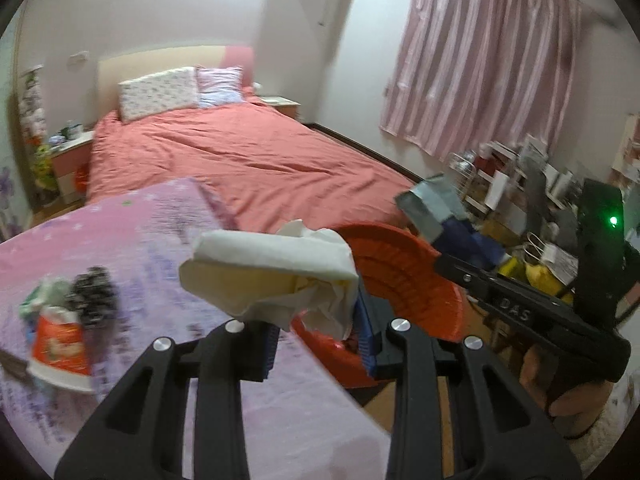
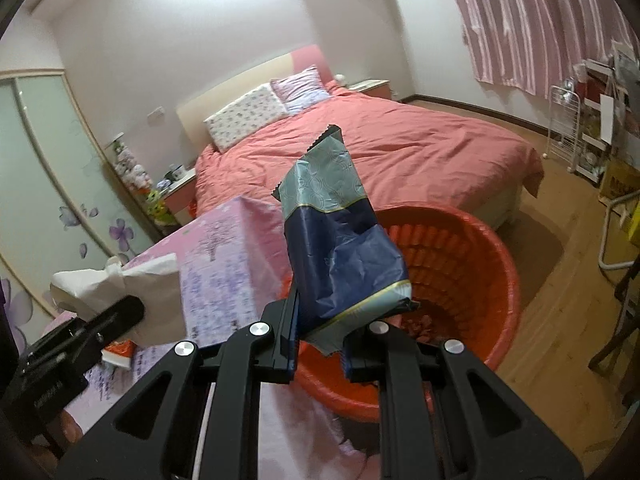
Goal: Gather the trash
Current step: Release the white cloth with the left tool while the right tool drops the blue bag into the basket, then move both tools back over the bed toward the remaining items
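Observation:
My left gripper (image 1: pixel 316 332) is shut on a crumpled white tissue (image 1: pixel 272 272), held above the table edge next to the red trash basket (image 1: pixel 404 276). My right gripper (image 2: pixel 320 344) is shut on a blue and grey snack wrapper (image 2: pixel 340 248), held over the near rim of the basket (image 2: pixel 460 252). The wrapper (image 1: pixel 436 212) and right gripper body also show in the left wrist view beyond the basket. The tissue (image 2: pixel 116 284) also shows at the left of the right wrist view. More trash lies on the table: an orange packet (image 1: pixel 60 348) and a dark crumpled piece (image 1: pixel 94 296).
The table has a pink-purple floral cloth (image 1: pixel 152 240). A bed with a coral duvet (image 1: pixel 248 152) stands behind. Cluttered shelves and boxes (image 1: pixel 520 184) line the right wall under pink curtains. Wooden floor (image 2: pixel 552 320) surrounds the basket. A chair frame (image 2: pixel 616 240) stands at right.

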`<state>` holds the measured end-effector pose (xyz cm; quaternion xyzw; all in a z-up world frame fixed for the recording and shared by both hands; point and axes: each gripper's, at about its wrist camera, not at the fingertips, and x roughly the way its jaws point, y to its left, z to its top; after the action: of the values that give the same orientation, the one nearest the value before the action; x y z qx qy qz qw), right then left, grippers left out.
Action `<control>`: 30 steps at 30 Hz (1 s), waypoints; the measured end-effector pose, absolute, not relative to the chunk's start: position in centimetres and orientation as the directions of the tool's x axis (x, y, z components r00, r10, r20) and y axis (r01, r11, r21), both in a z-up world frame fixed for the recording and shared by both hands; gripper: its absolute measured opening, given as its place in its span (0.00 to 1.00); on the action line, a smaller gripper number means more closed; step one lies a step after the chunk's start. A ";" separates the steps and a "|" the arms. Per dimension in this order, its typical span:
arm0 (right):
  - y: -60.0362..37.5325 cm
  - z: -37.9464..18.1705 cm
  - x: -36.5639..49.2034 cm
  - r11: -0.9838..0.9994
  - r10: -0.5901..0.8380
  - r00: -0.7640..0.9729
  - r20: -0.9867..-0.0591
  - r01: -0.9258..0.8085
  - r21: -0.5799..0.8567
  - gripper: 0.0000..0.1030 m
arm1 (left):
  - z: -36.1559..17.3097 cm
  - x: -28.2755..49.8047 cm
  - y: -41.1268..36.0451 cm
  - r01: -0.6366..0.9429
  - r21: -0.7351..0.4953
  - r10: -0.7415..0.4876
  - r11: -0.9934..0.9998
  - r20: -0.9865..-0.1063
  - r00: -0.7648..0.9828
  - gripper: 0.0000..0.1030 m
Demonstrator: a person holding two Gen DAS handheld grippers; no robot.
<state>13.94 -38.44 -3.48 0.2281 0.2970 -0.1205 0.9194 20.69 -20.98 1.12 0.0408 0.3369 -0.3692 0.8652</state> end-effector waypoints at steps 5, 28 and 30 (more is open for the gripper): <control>-40.6 -4.8 14.7 0.854 -0.100 0.777 -0.621 0.388 0.348 0.15 | -0.6 20.7 -25.0 0.701 -0.177 -0.622 0.691 -0.639 0.452 0.35; -39.3 -8.3 15.2 0.857 -0.100 0.720 -0.687 0.413 0.308 0.62 | -6.1 23.7 -16.5 0.494 -0.016 -0.349 0.869 -0.727 0.591 0.88; -37.9 -8.2 15.3 0.870 -0.086 0.720 -0.688 0.391 0.300 0.62 | -5.9 23.8 -13.5 0.448 0.002 -0.307 0.894 -0.725 0.616 0.88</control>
<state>15.30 -37.85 -8.24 0.2178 0.3497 -0.1322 0.9015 23.75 -13.46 -5.91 0.0918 0.3838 -0.2109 0.8943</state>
